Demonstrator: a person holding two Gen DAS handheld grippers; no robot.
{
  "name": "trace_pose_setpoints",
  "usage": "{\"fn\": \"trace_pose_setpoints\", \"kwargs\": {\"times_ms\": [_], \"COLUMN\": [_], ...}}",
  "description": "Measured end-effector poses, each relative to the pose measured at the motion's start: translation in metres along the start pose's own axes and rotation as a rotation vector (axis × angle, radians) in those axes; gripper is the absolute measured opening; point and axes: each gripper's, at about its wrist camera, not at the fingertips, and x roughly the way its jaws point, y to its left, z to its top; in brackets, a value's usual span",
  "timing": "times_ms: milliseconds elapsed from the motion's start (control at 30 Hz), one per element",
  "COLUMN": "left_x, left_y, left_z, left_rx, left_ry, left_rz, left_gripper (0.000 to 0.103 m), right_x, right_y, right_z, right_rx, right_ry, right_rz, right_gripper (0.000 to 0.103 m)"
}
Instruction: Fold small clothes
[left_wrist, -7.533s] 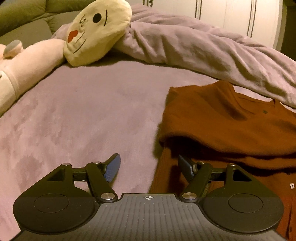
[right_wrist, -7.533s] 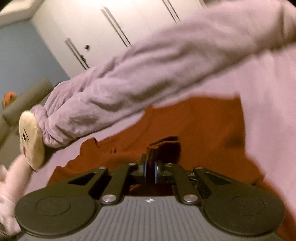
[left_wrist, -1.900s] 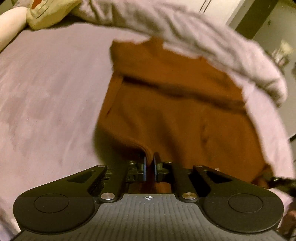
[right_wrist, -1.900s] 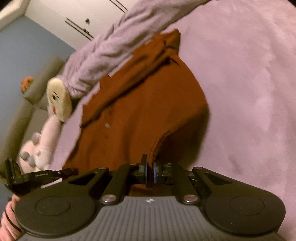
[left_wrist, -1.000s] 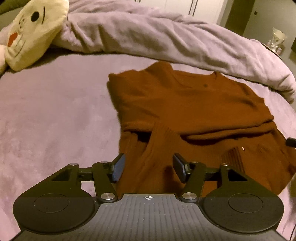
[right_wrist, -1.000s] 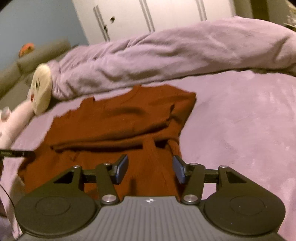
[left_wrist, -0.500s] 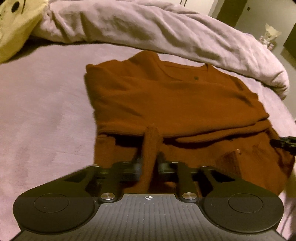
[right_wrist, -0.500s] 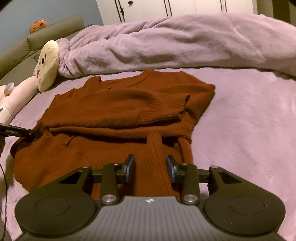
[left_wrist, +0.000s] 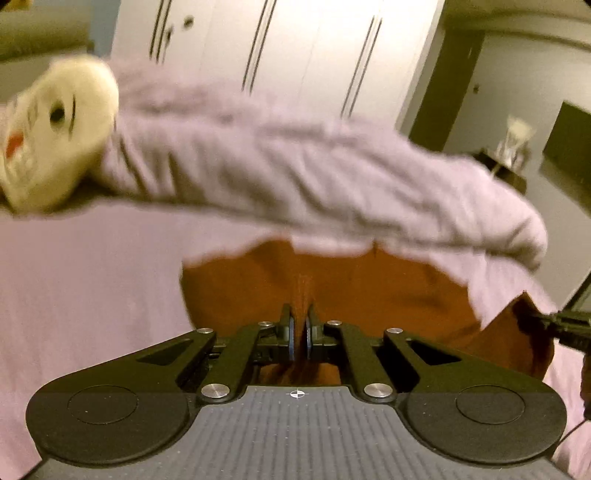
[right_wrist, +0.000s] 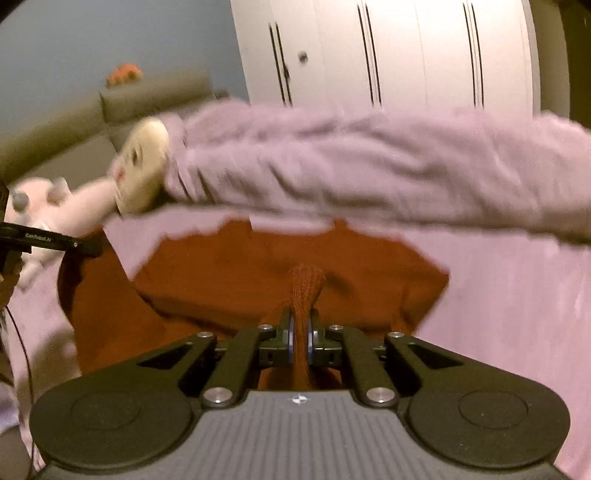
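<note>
A rust-brown knit cardigan (left_wrist: 369, 284) lies on the purple bedspread (left_wrist: 92, 277), also seen in the right wrist view (right_wrist: 258, 273). My left gripper (left_wrist: 298, 328) is shut on a pinched fold of its near edge. My right gripper (right_wrist: 300, 332) is shut on another ribbed fold of the near edge, which bunches up between the jaws. Both views are tilted up and blurred. The left gripper's tip shows at the left of the right wrist view (right_wrist: 51, 243); the right gripper's tip shows at the right of the left wrist view (left_wrist: 565, 328).
A rolled purple duvet (left_wrist: 295, 173) lies across the bed behind the cardigan. A cream plush toy (left_wrist: 55, 129) rests at the back left. White wardrobe doors (right_wrist: 388, 51) stand behind. A dark doorway (left_wrist: 443, 81) is at the far right.
Both grippers have closed on the cardigan's near edge and lifted it. The views have tipped up toward the wardrobe.
</note>
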Motion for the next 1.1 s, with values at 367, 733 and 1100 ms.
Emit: {"fn": "trace_pose_setpoints", "kwargs": {"times_ms": [367,733,1100], "left_x": [0.113,0.147,0.123], "left_y": [0.044,0.071,0.052], "left_z": [0.027,-0.017,-0.003], "left_rx": [-0.068,-0.115,-0.034], "left_ry": [0.017,0.148,0.065], "left_rz": [0.229,0.158,0.167], "left_gripper": [0.008,0.043,0.008], "right_x": [0.104,0.151,0.138], "right_y": [-0.049,-0.071,-0.040], "right_z": [0.045,0.018,0.031], "right_rx": [0.079,0.092,-0.078], "right_ry": [-0.016,0.150,0.095], "right_rz": [-0.265,-0.237,-0.277], "right_gripper": [0.006,0.013,0.006]}}
